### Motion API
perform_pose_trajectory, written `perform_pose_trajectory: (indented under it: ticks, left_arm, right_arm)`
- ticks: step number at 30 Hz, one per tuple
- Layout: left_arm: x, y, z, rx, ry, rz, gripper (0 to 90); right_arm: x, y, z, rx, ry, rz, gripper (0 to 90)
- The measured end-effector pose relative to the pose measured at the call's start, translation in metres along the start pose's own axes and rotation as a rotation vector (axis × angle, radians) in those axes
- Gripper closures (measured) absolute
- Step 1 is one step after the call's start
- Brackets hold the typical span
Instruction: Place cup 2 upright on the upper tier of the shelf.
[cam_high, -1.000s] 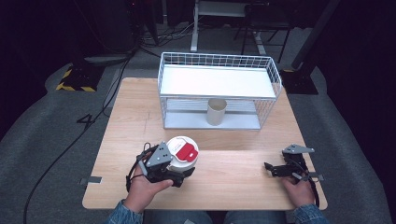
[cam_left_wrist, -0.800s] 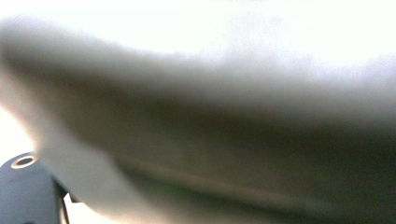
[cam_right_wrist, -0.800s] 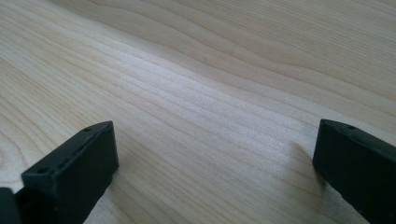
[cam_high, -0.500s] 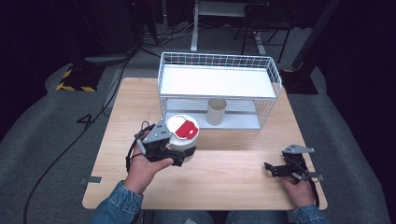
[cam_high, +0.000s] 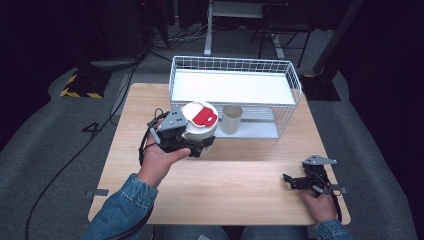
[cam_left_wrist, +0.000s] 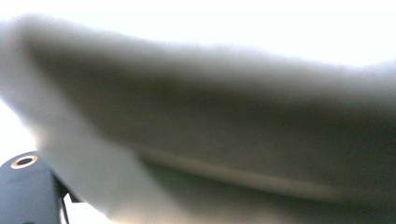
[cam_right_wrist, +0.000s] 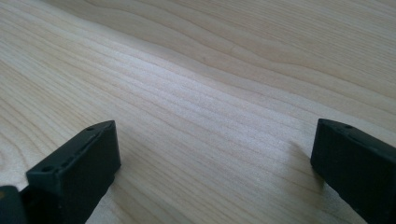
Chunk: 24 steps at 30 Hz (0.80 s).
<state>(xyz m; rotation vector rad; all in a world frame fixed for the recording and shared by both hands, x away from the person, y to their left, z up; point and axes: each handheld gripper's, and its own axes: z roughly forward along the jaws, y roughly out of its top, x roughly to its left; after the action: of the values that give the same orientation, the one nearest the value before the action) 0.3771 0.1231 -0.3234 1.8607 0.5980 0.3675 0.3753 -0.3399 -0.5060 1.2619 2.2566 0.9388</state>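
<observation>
My left gripper (cam_high: 192, 142) grips the white container with the red lid (cam_high: 199, 126), which has risen and moved closer to the wire basket (cam_high: 295, 87), probably its destination. My right gripper (cam_high: 300, 181) rests open on the table (cam_high: 240, 170), its jaws slightly narrowed.

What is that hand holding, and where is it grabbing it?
The left gripper holds a white tub with a red-and-white lid, clamped around its side wall below the lid. The right gripper holds nothing; its jaws stand open over the table.
</observation>
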Motion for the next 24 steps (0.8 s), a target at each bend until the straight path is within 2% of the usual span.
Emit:
perform_pose_trajectory:
  ticks: [9, 17, 19, 24]
  left_arm:
    - [0.019, 0.02, 0.008, -0.015, 0.008, -0.019, 12.6]
    - [0.029, 0.036, 0.015, -0.015, 0.017, -0.005, 12.6]
    - [0.032, 0.04, 0.018, -0.02, 0.01, -0.017, 12.6]
    - [0.038, 0.05, 0.025, -0.019, 0.001, -0.012, 12.6]
  right_arm:
    - [-0.001, 0.003, 0.003, 0.0, 0.008, -0.004, 1.6]
    - [-0.001, 0.005, 0.004, 0.0, 0.017, -0.016, 1.6]
    - [-0.001, 0.005, 0.005, 0.001, 0.02, -0.016, 1.6]
    - [-0.001, 0.005, 0.005, 0.001, 0.02, -0.016, 1.6]
